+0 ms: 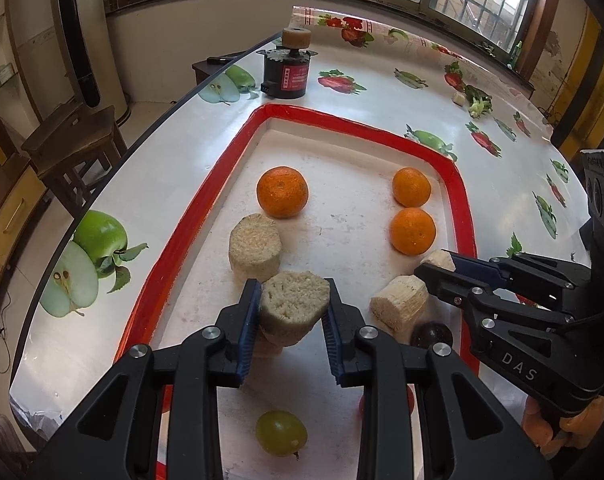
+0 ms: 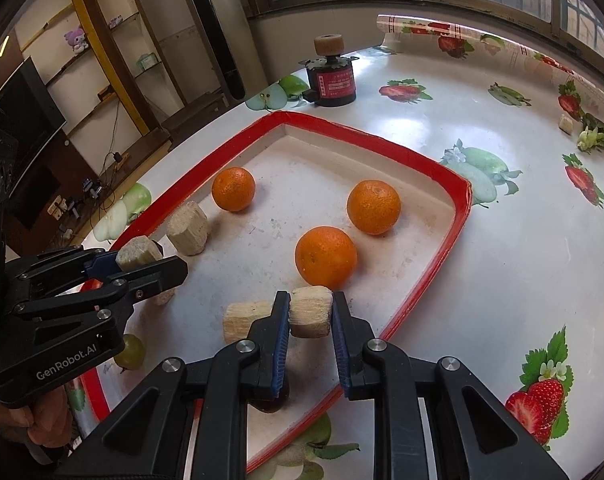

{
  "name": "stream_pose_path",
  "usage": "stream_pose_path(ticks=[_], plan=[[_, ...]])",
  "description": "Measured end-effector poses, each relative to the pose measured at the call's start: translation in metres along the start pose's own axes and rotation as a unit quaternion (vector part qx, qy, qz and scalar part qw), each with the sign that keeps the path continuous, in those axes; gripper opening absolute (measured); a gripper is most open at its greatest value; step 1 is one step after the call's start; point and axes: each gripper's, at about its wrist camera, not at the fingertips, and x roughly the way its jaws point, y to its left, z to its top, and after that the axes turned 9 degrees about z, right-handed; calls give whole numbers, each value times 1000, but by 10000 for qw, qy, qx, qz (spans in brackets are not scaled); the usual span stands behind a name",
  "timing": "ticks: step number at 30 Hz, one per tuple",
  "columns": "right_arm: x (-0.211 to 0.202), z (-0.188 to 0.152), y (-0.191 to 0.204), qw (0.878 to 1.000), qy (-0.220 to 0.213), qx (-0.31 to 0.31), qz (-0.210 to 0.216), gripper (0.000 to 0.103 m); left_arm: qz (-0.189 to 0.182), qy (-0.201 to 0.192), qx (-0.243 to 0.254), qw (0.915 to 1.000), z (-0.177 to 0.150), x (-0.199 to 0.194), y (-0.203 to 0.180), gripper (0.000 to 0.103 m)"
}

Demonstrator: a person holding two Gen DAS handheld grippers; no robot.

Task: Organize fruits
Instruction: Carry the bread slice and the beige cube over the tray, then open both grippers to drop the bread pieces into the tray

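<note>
A white tray with a red rim [image 1: 189, 216] [image 2: 430, 160] holds three oranges [image 1: 281, 191] [image 1: 411, 187] [image 1: 412, 231], several beige cane chunks, a green grape [image 1: 281, 433] [image 2: 130, 352] and a dark round fruit [image 1: 432, 334]. My left gripper [image 1: 293, 304] [image 2: 139, 258] is shut on a wide cane chunk [image 1: 293, 308], held just above the tray beside a standing chunk [image 1: 255, 248]. My right gripper [image 2: 310, 312] [image 1: 438, 262] is shut on a smaller cane chunk [image 2: 310, 316] near the front orange [image 2: 326, 263]. Another chunk [image 2: 245, 320] [image 1: 400, 304] lies beside it.
A black cylinder device [image 1: 287, 70] [image 2: 334, 80] with a cane slice on top stands behind the tray. Green scraps [image 1: 480, 106] [image 2: 594, 136] lie at the far right of the fruit-print table. The table edge runs along the left, with a wooden stool [image 1: 73, 148] beyond it.
</note>
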Motion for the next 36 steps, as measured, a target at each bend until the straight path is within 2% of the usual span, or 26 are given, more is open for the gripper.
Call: stream_pose_path(ticks=[11,15,24,30,36], plan=[[0,0,1,10000,-5,-9,-23,24,11,72,-116,9999,-2,2,7,30],[-3,-1,1,10000,-34,-4,-44,24,31,61,-181,9998,-4,-2,11,50],[-19,-6,3,9999,-119,-58,-91,35,77,44,-200,9998,-12,-11,15,50],[-30,-10,5,9997,-181,-88,-99,35,88,67,-180,9998,-19,-16,15,50],[-40,-12,6,9995,-241,-141,-126,41,133,24,-175,9998,-27,-26,17,50]])
